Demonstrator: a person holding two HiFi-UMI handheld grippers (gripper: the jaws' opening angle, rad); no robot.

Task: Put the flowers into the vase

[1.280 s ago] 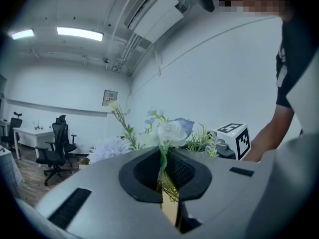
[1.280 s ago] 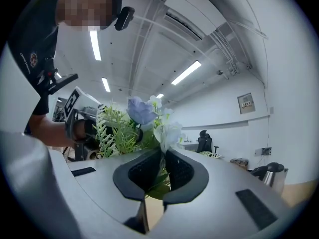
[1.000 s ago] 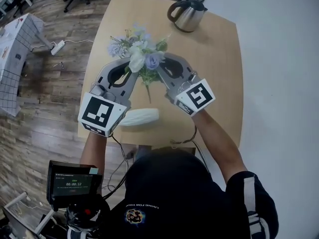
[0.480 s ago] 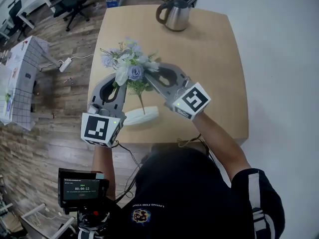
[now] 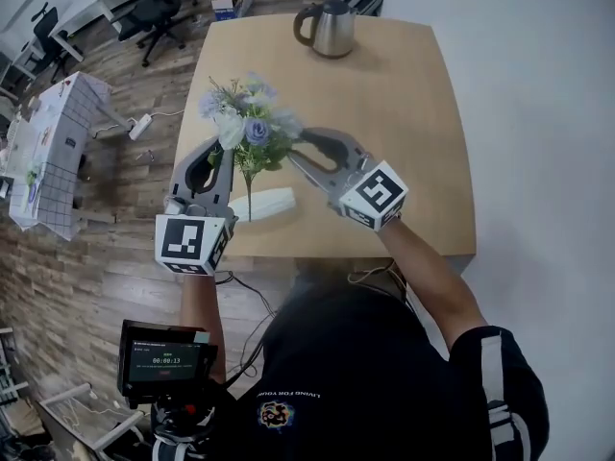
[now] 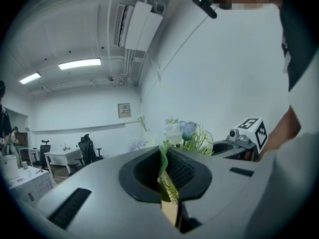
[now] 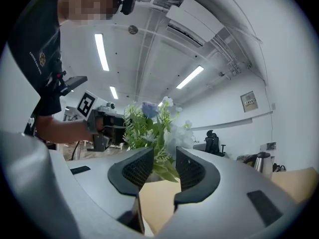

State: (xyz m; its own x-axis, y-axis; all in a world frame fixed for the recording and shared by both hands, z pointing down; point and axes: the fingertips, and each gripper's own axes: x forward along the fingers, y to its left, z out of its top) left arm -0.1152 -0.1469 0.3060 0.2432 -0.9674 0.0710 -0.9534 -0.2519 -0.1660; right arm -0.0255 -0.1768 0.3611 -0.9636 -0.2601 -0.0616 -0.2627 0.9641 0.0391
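A bunch of artificial flowers [image 5: 246,131], white and pale blue with green leaves, stands upright above the table. My left gripper [image 5: 229,154] is shut on its stem [image 6: 165,176], and the blooms [image 6: 181,132] rise just past the jaws. My right gripper [image 5: 294,150] is to the right of the bunch; its jaws are opening, with a clear gap and only loose leaves [image 7: 162,167] between them. The pads do not press on the leaves. The white vase [image 5: 268,203] lies on its side on the table, below the stem's lower end.
A steel kettle [image 5: 327,29] stands at the far end of the wooden table [image 5: 404,113]. Office chairs, a cable and a checked cloth sit on the wood floor to the left. A white floor lies to the right of the table.
The right gripper's jaws have parted from the bunch. The left gripper has carried the flowers toward the near left, so the stem now hangs over the lying vase.
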